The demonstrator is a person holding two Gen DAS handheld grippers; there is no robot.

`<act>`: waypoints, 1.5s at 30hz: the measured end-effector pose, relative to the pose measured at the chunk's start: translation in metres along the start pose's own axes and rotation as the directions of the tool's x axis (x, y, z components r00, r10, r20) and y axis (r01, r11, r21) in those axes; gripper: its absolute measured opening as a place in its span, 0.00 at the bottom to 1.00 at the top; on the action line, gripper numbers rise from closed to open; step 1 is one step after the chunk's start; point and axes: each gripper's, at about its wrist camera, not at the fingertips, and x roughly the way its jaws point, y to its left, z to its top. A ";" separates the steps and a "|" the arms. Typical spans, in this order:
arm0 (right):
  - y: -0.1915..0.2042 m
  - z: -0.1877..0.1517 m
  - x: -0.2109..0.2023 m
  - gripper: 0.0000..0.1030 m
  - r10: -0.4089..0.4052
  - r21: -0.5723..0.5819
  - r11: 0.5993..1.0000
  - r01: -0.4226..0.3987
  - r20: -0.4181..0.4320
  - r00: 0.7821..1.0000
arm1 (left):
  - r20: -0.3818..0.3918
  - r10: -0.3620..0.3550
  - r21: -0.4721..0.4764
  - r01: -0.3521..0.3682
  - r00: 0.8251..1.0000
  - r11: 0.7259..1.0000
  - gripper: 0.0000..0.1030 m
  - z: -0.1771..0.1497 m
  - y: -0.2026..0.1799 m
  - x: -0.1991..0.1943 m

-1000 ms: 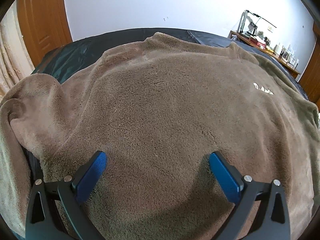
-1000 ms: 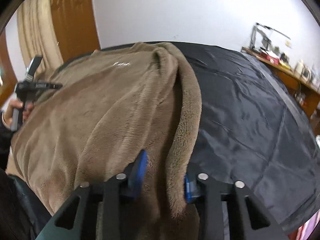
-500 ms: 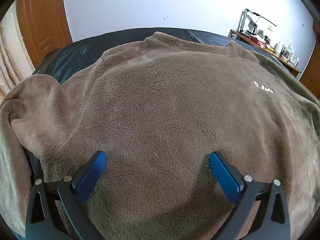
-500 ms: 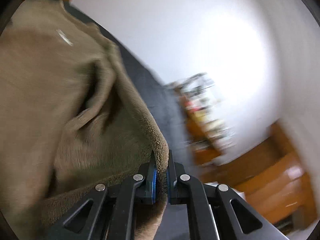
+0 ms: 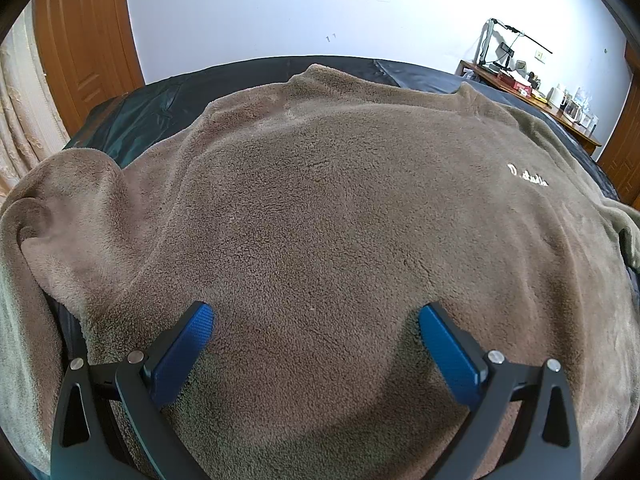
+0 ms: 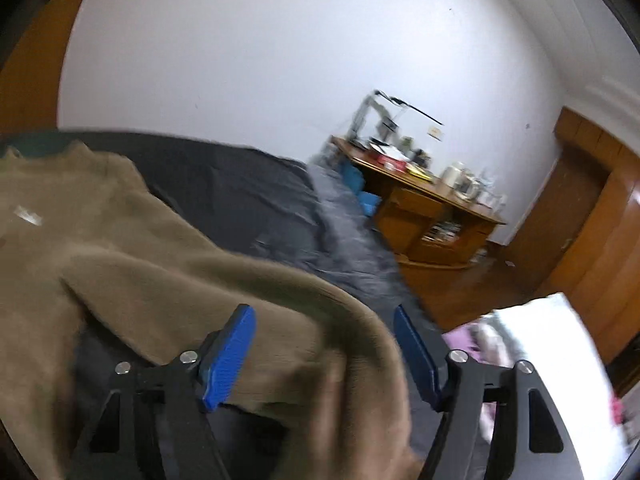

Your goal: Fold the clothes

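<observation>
Both grippers gape released: left gripper low centre over the brown fleece sweatshirt, right gripper above its blurred sleeve.

- The right wrist view is smeared with motion blur; the brown fleece sweater shows no pile texture there.
- Its white chest lettering is only a streak, and in the left wrist view it is too small to read.
- The sweater's lower hem runs under the left gripper and off the bottom edge.
- The left sleeve is cut by the picture's left rim.
- Items on the wooden desk are too small and blurry to name.
- A bright white and pink patch at lower right is unidentifiable.
</observation>
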 end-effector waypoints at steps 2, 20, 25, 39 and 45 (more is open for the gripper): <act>0.015 -0.001 -0.011 0.71 0.103 -0.019 0.995 -0.103 0.033 0.994 | 0.000 -0.002 -0.001 0.002 1.000 1.000 1.00 0.000 0.000 0.000; 0.112 0.037 0.063 0.71 0.059 -0.233 0.971 -0.063 -0.027 0.998 | 0.015 0.089 -0.062 -0.088 0.996 0.994 1.00 0.015 0.050 -0.018; 0.037 0.025 0.119 0.71 -0.001 -0.006 1.000 -0.001 -0.185 0.983 | -0.049 0.094 -0.105 -0.099 0.994 0.990 1.00 0.010 0.070 0.007; 0.055 0.026 0.033 0.71 0.211 -0.112 0.967 -0.229 -0.151 0.966 | -0.025 0.070 -0.077 -0.071 0.997 0.994 1.00 0.009 0.067 0.002; 0.133 0.039 -0.019 0.73 0.479 -0.254 0.833 -0.492 -0.116 0.870 | -0.018 0.079 -0.061 -0.080 0.997 0.995 1.00 0.009 0.063 -0.001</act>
